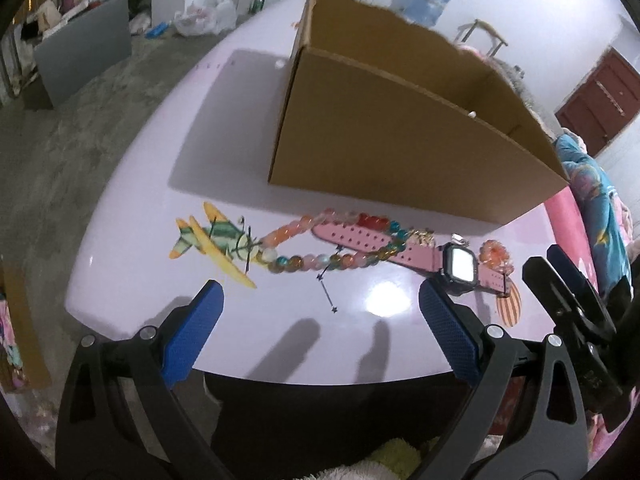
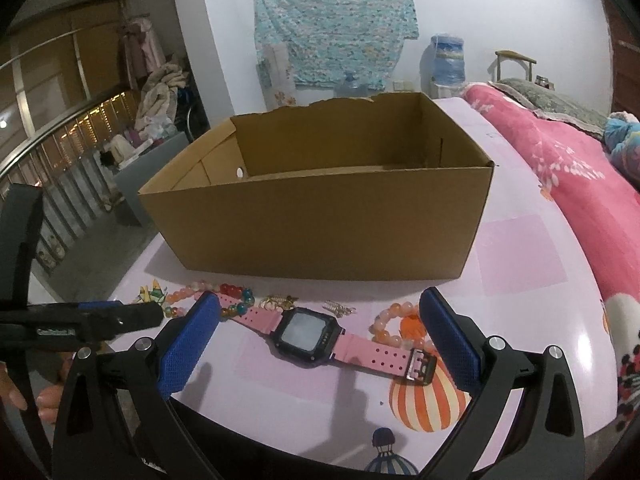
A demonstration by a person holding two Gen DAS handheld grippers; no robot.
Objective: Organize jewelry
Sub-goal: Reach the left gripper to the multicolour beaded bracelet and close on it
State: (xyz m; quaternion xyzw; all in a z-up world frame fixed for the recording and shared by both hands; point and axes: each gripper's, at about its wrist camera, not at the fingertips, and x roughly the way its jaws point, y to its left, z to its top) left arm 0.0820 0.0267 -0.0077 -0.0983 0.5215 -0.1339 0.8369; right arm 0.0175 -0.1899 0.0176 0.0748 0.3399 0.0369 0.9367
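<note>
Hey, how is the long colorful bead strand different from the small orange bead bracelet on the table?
The long bead strand mixes orange, red, teal and pale beads; the small bracelet is all peach and orange. The strand stretches out in a long loop and crosses the pink watch strap; the bracelet curls in a tight ring by the watch's buckle end. The strand is clearly longer. Both lie on the table in front of the cardboard box, outside it.

Both 2 wrist cameras look forward, low over the table (image 1: pixel 132 208), near its front edge. Each sees the cardboard box (image 2: pixel 320 224) at 12 o'clock and the pink watch (image 2: pixel 308 334) nearer.
</note>
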